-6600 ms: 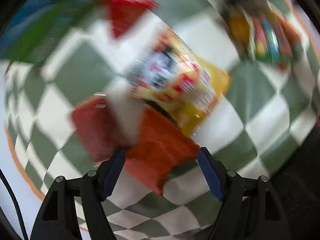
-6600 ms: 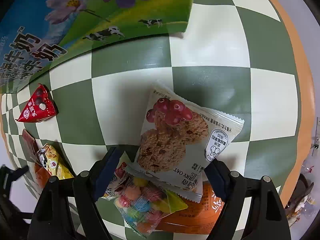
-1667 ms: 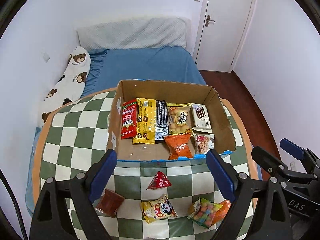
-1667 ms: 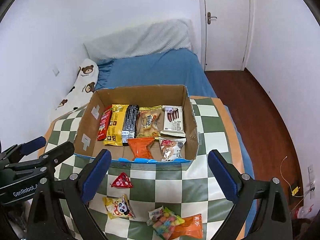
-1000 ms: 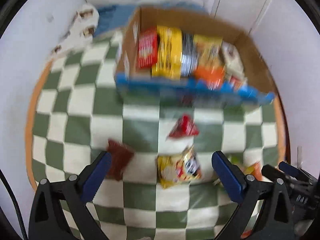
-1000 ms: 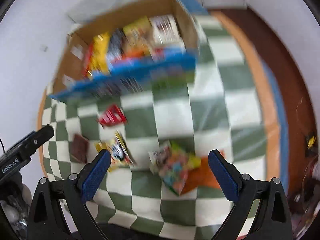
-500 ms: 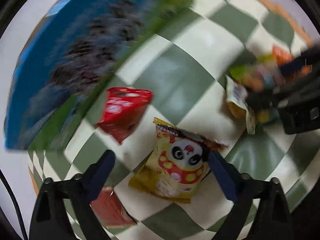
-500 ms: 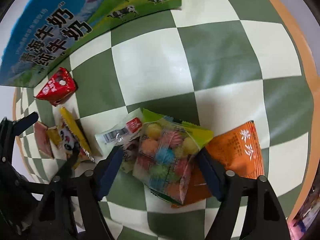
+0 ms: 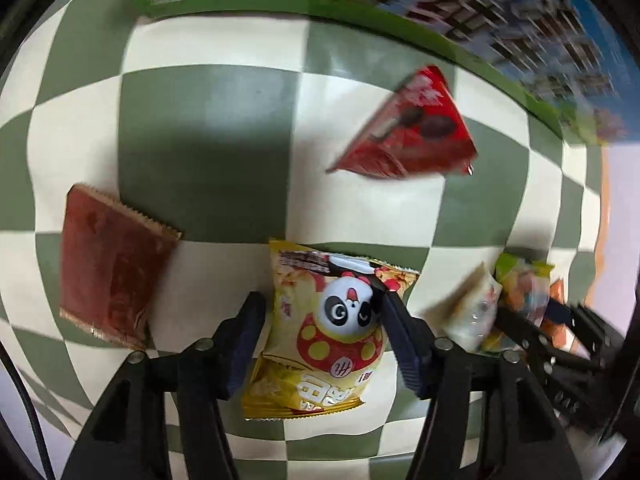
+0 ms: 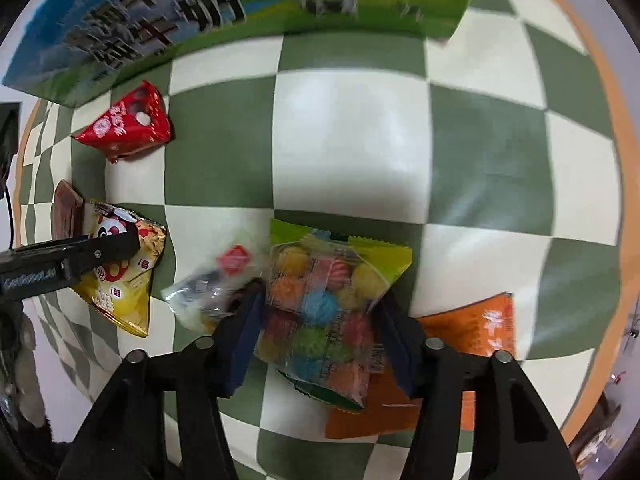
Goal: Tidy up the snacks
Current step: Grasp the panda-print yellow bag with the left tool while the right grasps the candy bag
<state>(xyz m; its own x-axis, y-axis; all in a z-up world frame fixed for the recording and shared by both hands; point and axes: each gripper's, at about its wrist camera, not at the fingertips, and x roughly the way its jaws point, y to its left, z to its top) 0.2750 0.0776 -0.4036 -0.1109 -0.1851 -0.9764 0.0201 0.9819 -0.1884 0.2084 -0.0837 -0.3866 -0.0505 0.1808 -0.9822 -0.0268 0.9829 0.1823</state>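
My left gripper [image 9: 322, 312] is down on the checkered cloth with its fingers on either side of a yellow panda snack bag [image 9: 328, 340], touching its edges. My right gripper [image 10: 320, 312] straddles a clear bag of coloured candy balls [image 10: 324, 308] the same way. That candy bag lies on an orange packet [image 10: 476, 328] and next to a small white packet [image 10: 208, 288]. The panda bag [image 10: 128, 280] and the left gripper's finger [image 10: 80, 256] show at the left of the right wrist view.
A red triangular packet [image 9: 412, 132] and a brown flat packet [image 9: 108, 256] lie on the cloth. The blue-green printed wall of the cardboard box [image 10: 200, 12] runs along the top of both views. The orange table rim [image 10: 600, 92] is at the right.
Both grippers have dropped from high above the box to the cloth. Each has narrowed its fingers around a bag: the left on the panda bag, the right on the candy bag.
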